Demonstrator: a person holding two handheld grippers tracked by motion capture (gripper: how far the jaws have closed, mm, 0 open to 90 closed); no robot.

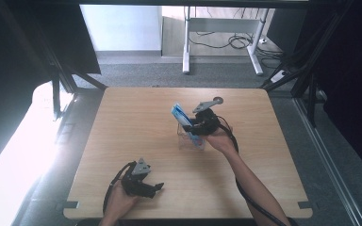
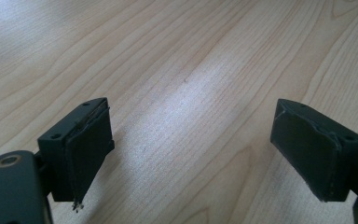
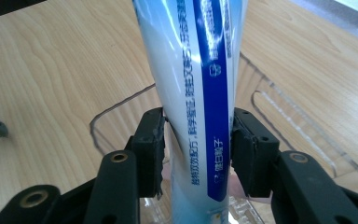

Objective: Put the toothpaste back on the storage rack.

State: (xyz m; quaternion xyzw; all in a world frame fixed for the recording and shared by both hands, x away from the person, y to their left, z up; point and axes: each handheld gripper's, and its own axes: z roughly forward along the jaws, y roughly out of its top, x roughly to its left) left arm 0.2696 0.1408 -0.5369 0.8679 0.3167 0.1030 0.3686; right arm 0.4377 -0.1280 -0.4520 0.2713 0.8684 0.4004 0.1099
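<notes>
Down near my edge of the tabletop, my left gripper just sits low over bare wood, jaws spread wide with nothing between them. Further out, my right gripper has the blue-and-white tube standing right between its jaws, pads at both sides, can't tell if they're really pressing. Tube's bottom end sits in a clear plastic holder mid-table.

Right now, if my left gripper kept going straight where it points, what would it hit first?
Probably just the bare wooden table: the left gripper stands open, angled down at the wood, with nothing between or ahead of its jaws.
</notes>
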